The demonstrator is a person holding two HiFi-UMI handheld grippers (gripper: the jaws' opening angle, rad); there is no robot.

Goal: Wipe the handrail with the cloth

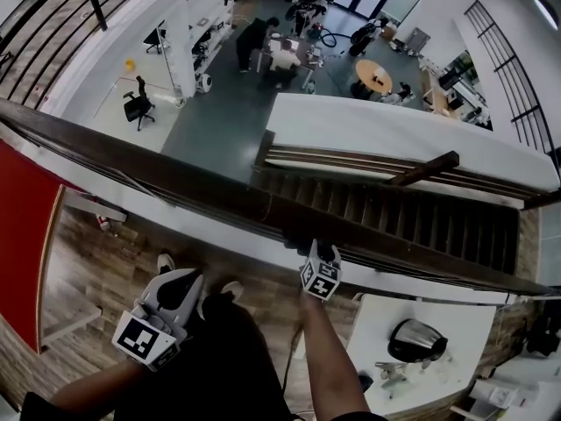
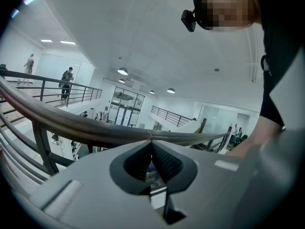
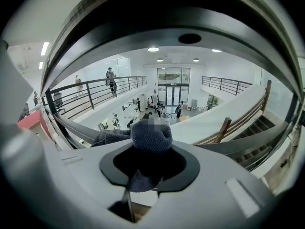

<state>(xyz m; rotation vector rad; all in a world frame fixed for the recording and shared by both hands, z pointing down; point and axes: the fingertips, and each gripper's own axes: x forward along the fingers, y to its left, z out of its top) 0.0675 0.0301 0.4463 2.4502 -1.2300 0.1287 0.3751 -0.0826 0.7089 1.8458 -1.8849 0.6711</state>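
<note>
**Surface and room.** I stand on a wood-plank floor (image 1: pixel 83 261) at the edge of an upper level in a white, open hall. One dark wooden handrail (image 1: pixel 175 175) runs across in front of both tongs, from far left down to the right. Beyond it lie one staircase (image 1: pixel 394 209) and a lower level with one round table (image 1: pixel 374 75).

**Count.** There are two tongs, one cloth and one handrail. To the right of the right tongs stands one white table (image 1: pixel 456 318) carrying one kettle (image 1: pixel 416 340). One red panel (image 1: pixel 22 226) sits to the left of the left tongs.

**Tongs state.** My right tongs (image 1: pixel 316 260) are at the handrail, closed on the dark grey cloth (image 3: pixel 151 133), which bulges out past their tips. My left tongs (image 1: pixel 181 289) are held back from the handrail, nearer my body, closed with nothing between them.

**View differences.**
- The head view does not show the cloth; only the right gripper view does.
- The right gripper view also shows the handrail (image 3: pixel 143 18) arching close above the right tongs (image 3: pixel 150 149). I cannot tell whether the cloth touches the rail.
- The left gripper view shows the handrail (image 2: pixel 71 125) crossing just beyond the tips of the left tongs (image 2: pixel 151 159).
- It also shows two people (image 2: pixel 66 82) on a far walkway, whom the head view does not show.
</note>
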